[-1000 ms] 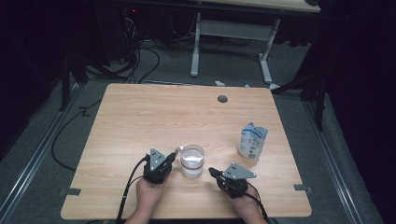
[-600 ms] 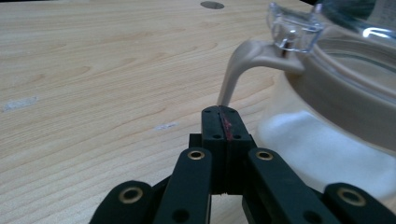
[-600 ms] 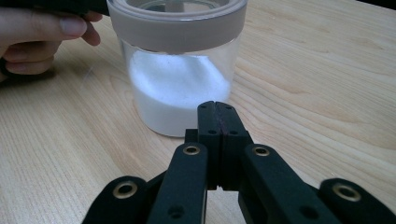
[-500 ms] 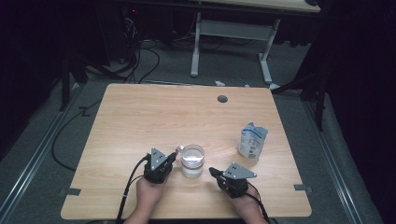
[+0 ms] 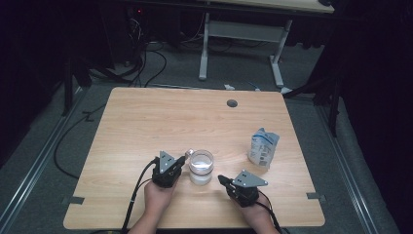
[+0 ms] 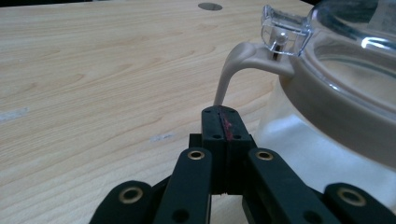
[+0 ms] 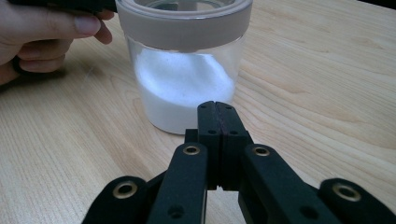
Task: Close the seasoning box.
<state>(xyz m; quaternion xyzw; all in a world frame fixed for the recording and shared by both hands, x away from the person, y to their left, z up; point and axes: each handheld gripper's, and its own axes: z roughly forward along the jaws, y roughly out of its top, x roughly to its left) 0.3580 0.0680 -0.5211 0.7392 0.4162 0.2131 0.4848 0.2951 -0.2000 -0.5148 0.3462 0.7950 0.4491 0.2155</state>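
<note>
A clear glass jar with a beige seal ring and a clear lid stands near the table's front, partly filled with white powder. My left gripper is shut and empty, its tips just left of the jar. In the left gripper view the shut jaws sit below the jar's beige seal tab and clear latch. My right gripper lies at the jar's front right, also shut and empty. Its closed tips point at the jar from a short distance.
A white and blue pouch stands upright to the right of the jar. The wooden table has a round cable hole near its far edge. A person's hand holds the left gripper beside the jar.
</note>
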